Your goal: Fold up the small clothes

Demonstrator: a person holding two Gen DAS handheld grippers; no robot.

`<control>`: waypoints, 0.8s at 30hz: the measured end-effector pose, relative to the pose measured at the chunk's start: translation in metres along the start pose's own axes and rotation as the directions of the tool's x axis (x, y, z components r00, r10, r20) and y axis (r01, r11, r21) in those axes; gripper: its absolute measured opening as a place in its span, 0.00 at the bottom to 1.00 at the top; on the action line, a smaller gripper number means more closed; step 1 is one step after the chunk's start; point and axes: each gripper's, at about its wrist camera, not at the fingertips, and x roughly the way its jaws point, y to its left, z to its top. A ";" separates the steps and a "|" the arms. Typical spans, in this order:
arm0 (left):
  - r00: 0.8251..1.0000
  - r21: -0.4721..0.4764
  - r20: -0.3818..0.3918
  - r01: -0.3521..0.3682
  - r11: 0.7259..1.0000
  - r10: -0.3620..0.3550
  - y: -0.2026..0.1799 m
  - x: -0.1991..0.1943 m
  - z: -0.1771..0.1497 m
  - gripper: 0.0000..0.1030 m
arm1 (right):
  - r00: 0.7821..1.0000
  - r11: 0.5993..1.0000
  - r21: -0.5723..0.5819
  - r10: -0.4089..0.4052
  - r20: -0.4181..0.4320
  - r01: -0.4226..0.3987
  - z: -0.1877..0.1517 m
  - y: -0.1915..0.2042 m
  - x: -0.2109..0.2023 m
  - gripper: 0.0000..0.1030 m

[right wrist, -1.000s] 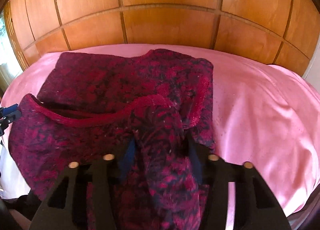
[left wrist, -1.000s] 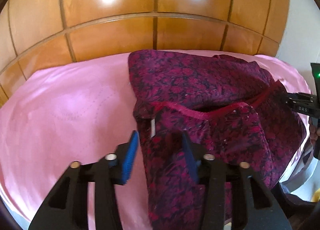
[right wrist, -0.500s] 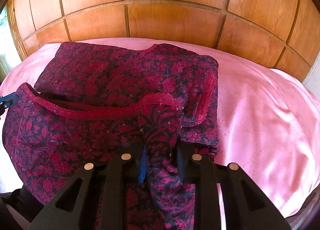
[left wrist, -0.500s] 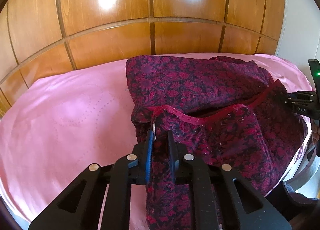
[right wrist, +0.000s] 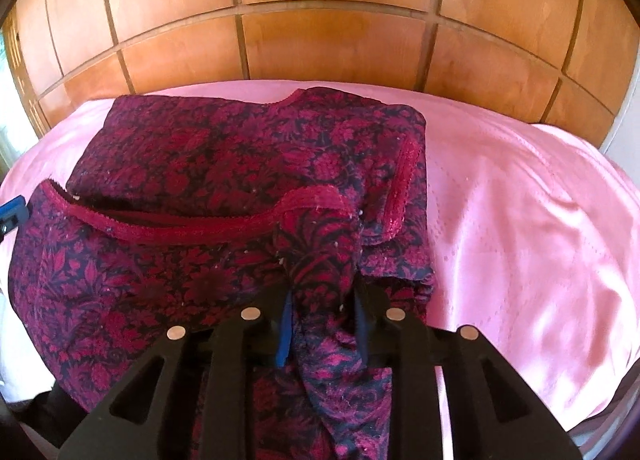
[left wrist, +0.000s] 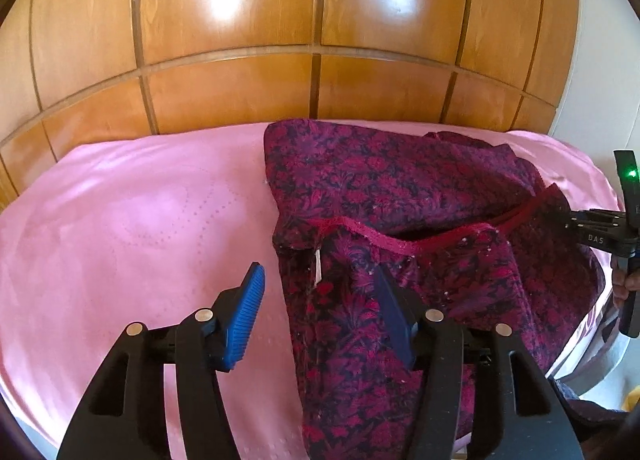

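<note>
Lying partly folded on the pink bedsheet, the floral garment sits right of centre. Left gripper is opening, pads clear of its near-left edge. Right gripper is clenched on a bunched near corner.

In the lower middle of the frame the left gripper is opening its jaws around the edge of the dark red flowered garment, which lies on the pink sheet below the wooden headboard.
</note>
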 end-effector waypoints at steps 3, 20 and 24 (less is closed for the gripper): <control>0.997 -0.040 -0.044 0.059 0.997 -0.061 0.006 0.015 -0.002 0.33 | 1.000 1.000 0.005 0.004 -0.002 -0.004 -0.001 0.000 0.001 0.24; 0.966 -0.123 0.224 0.159 0.980 -0.129 0.015 -0.074 0.023 0.11 | 0.979 0.991 0.016 0.126 0.161 -0.130 0.015 -0.016 -0.098 0.17; 0.959 -0.108 0.266 0.133 0.985 -0.100 0.016 -0.060 0.068 0.11 | 0.964 0.984 0.071 0.143 0.224 -0.163 0.049 -0.031 -0.100 0.17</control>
